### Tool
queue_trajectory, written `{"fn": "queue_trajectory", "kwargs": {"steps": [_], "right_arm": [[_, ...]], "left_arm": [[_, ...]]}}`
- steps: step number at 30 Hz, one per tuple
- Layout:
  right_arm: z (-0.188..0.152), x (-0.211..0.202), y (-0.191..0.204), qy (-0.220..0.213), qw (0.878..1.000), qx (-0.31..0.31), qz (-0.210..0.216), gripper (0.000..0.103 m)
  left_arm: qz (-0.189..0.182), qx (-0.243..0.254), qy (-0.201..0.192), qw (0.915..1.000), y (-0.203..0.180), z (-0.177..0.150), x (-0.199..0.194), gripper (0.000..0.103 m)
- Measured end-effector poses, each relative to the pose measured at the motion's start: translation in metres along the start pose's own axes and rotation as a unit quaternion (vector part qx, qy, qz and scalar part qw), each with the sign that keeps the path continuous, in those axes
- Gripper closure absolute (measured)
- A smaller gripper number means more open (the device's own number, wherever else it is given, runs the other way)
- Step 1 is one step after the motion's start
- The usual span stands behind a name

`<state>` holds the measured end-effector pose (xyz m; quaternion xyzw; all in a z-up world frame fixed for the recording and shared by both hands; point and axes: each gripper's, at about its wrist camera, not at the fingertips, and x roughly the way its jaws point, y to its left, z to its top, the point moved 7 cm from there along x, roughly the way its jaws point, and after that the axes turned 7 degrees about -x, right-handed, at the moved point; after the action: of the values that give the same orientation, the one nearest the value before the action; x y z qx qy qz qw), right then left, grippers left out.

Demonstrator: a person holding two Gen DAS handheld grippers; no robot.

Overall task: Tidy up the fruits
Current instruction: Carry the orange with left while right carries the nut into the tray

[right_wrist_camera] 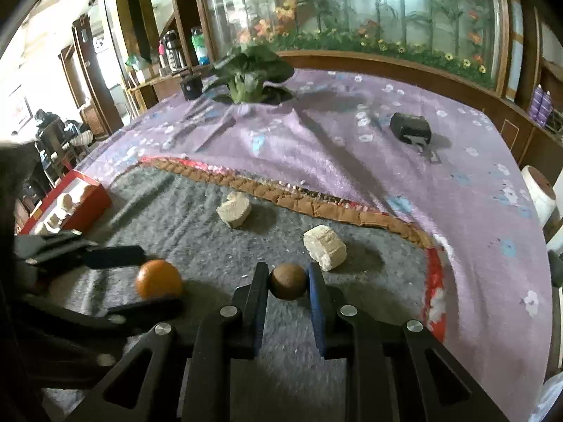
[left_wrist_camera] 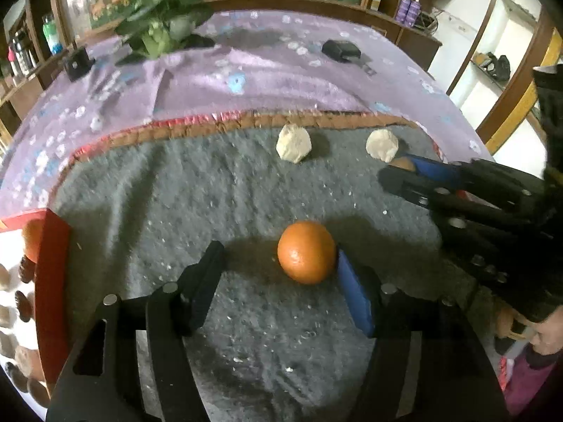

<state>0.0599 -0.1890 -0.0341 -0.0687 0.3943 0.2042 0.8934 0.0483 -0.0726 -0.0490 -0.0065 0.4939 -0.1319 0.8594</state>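
An orange point(left_wrist_camera: 306, 251) lies on the grey mat point(left_wrist_camera: 211, 193). My left gripper point(left_wrist_camera: 278, 263) is open around it, the blue right finger touching its side and the black left finger well apart. The orange shows in the right wrist view point(right_wrist_camera: 159, 279) too, between the left gripper's fingers point(right_wrist_camera: 116, 256). My right gripper point(right_wrist_camera: 286, 277) is shut on a small brown round fruit point(right_wrist_camera: 288, 280) just above the mat. It enters the left wrist view from the right point(left_wrist_camera: 415, 172). Two pale lumpy pieces point(left_wrist_camera: 293, 142) point(left_wrist_camera: 382, 145) lie near the mat's far edge.
A red tray point(left_wrist_camera: 52, 281) holding an orange and several brown fruits stands at the mat's left; it also shows in the right wrist view point(right_wrist_camera: 81, 200). The purple flowered cloth point(right_wrist_camera: 352, 147) carries a leafy plant point(right_wrist_camera: 246, 74) and two black boxes point(right_wrist_camera: 411, 127) point(right_wrist_camera: 191, 86).
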Motion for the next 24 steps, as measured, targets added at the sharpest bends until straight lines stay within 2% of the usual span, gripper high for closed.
{"fn": "queue_trajectory", "kwargs": {"steps": [2,4,5,10,14,24], "right_arm": [[-0.001,-0.009,0.001,-0.008,1.000,0.001,-0.001,0.081],[-0.004,-0.018,0.002,-0.013,1.000,0.003,-0.001,0.082],[-0.005,-0.021,0.002,-0.015,1.000,0.005,-0.001,0.082],[-0.009,-0.039,0.016,-0.031,0.999,0.019,0.026,0.082],[-0.006,-0.048,0.042,-0.039,0.998,0.003,0.041,0.082],[0.015,-0.051,0.122,-0.059,0.993,-0.030,0.096,0.082]], "left_arm": [[0.004,0.000,-0.004,1.0000,0.000,-0.001,0.000,0.041],[0.003,0.007,-0.011,0.9999,-0.001,0.000,-0.002,0.069],[-0.014,0.004,-0.009,0.9999,-0.003,0.000,-0.004,0.072],[-0.006,0.002,-0.016,0.9998,0.002,-0.004,-0.022,0.072],[0.005,-0.018,-0.032,0.9993,0.019,-0.009,-0.044,0.072],[0.065,-0.073,-0.076,0.9923,0.094,-0.029,-0.105,0.072]]}}
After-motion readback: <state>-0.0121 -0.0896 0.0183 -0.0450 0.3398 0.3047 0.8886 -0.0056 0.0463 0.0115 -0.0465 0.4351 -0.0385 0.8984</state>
